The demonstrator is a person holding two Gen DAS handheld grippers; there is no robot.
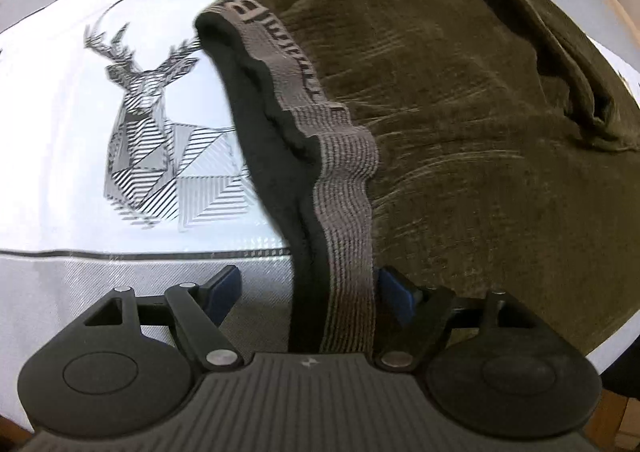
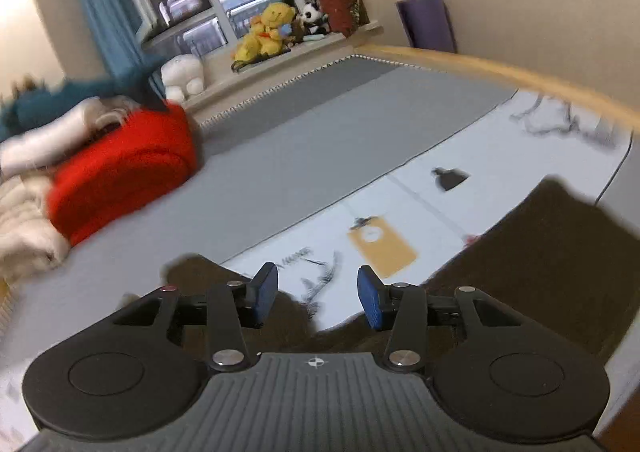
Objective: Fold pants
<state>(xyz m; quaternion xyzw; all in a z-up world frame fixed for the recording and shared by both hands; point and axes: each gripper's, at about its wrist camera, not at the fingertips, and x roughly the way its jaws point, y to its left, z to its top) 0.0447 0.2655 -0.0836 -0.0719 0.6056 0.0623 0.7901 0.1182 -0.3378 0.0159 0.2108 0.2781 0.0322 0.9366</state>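
Note:
Dark olive-brown pants [image 1: 460, 112] lie spread over the right half of the left wrist view, on a white printed sheet [image 1: 60, 132]. Their grey lettered waistband [image 1: 344, 180], with a black lining, runs down the middle and passes between the fingers of my left gripper [image 1: 310, 284]. The jaws stand wide; the band is close to the right blue pad [image 1: 394, 298] and well clear of the left pad [image 1: 226, 288]. In the right wrist view my right gripper [image 2: 318, 292] is open and empty, raised above the pants [image 2: 540, 252] and pointing across the bed.
The sheet carries a deer print [image 1: 140, 112] and lies on a grey bed cover [image 2: 300, 156]. A red blanket [image 2: 128, 172] and white fluffy bedding [image 2: 24, 220] are piled at the left. Plush toys [image 2: 268, 32] sit on the windowsill. A wooden bed rail [image 2: 500, 64] borders the far side.

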